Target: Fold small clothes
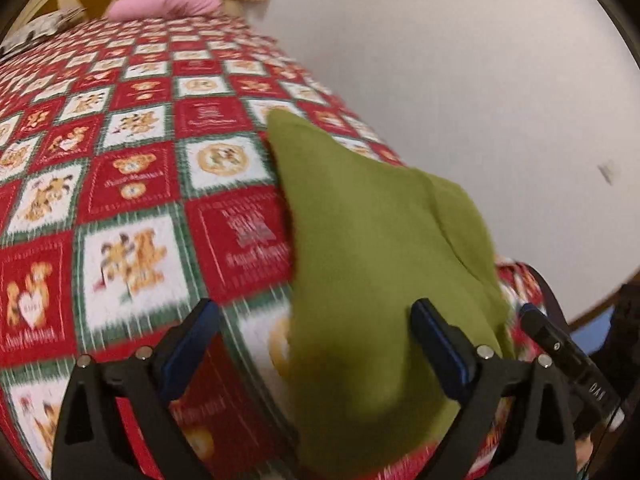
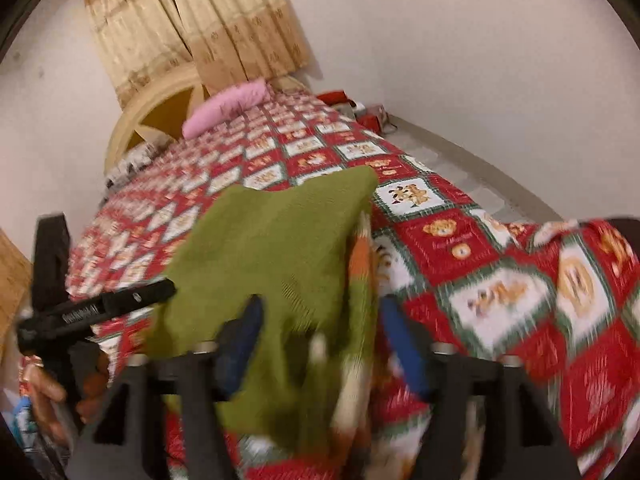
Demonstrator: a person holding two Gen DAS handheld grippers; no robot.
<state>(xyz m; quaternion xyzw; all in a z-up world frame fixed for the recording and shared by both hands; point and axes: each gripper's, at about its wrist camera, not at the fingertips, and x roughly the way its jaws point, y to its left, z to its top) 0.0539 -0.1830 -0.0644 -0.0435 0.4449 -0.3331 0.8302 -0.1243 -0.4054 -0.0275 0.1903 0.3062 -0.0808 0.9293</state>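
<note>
A small green garment (image 1: 360,240) rests on the red and white bear-print bedspread (image 1: 132,184), near the bed's front edge. My left gripper (image 1: 314,312) is open wide; the green cloth lies between its blue pads and against the right one, unpinched. In the right wrist view the same garment (image 2: 272,248) shows an orange and white striped edge (image 2: 360,264). My right gripper (image 2: 322,316) is open around it, pads apart from the cloth. Blur hides whether the cloth lies flat.
A pink pillow (image 2: 228,108) and a cream headboard (image 2: 152,112) are at the bed's far end, with a beige curtain (image 2: 192,32) behind. A hand (image 2: 44,392) holds the left gripper's handle (image 2: 112,304). The right edge of the bed drops to the floor (image 2: 480,168).
</note>
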